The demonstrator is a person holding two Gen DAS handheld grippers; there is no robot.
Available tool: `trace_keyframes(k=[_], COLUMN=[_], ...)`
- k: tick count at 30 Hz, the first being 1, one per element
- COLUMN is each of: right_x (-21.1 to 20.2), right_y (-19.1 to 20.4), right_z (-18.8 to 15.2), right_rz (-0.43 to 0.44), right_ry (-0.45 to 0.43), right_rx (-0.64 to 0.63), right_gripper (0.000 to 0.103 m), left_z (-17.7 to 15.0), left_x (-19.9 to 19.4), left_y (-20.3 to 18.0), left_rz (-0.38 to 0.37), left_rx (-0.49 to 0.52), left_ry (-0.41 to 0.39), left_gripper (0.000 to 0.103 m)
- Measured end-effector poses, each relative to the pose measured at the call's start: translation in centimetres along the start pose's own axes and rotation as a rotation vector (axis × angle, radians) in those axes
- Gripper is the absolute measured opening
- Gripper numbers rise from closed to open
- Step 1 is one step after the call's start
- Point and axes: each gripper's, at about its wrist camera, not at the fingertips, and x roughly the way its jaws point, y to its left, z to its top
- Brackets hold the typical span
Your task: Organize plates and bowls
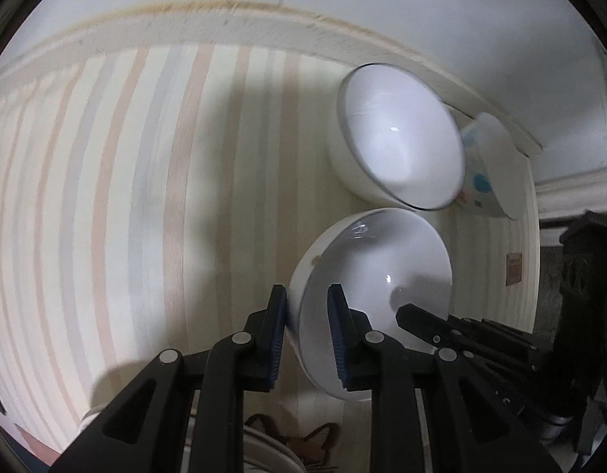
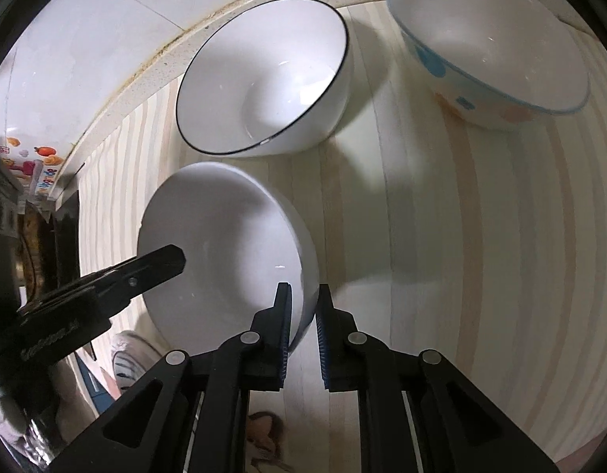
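Pinching opposite rim walls of the plain white bowl (image 1: 366, 272), left gripper (image 1: 306, 331) and right gripper (image 2: 303, 335) hold it above the striped mat (image 1: 146, 197). Left view: black-rimmed bowl (image 1: 398, 138) hides most of the dotted bowl (image 1: 488, 165). Right view shows both fully.

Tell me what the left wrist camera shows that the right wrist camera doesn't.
Only the left wrist view shows a cat-patterned plate at its bottom edge. Only the right wrist view shows a colourful printed package at the left and a grey slipper. Both show the plain white bowl clamped on opposite rims by the left gripper and right gripper, the black-rimmed white bowl, the blue-dotted bowl and the striped tabletop.
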Motion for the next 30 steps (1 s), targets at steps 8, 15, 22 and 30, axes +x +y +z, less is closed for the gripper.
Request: trace_keyframes(k=[8,15,22,30], right_x=[-5.0,-7.9,-8.4,-6.3], right_y=[-1.0,-3.1,-7.0,-10.0], right_z=[-3.4,-9.1,-14.6,-17.8], right_rz=[-0.007,-0.018,-0.027,-0.021], right_ry=[-0.050,-0.036,-0.005,0.040], right_rx=[-0.028,-0.023,0.023,0.085], right_gripper=[0.014,0.014,0.014,0.014], left_z=[-3.9,-9.0,-13.1,-15.7], left_x=[-2.6,-3.4,-1.1,1.8], left_y=[-4.0,-7.1,-8.8,-10.3], left_rz=[-0.016,-0.040,-0.033,-0.004], left_rx=[0.073,0.127,0.176,0.211], left_ry=[-0.012,0.003,0.079,0.149], left_gripper=[0.019,0.019,0.019,0.019])
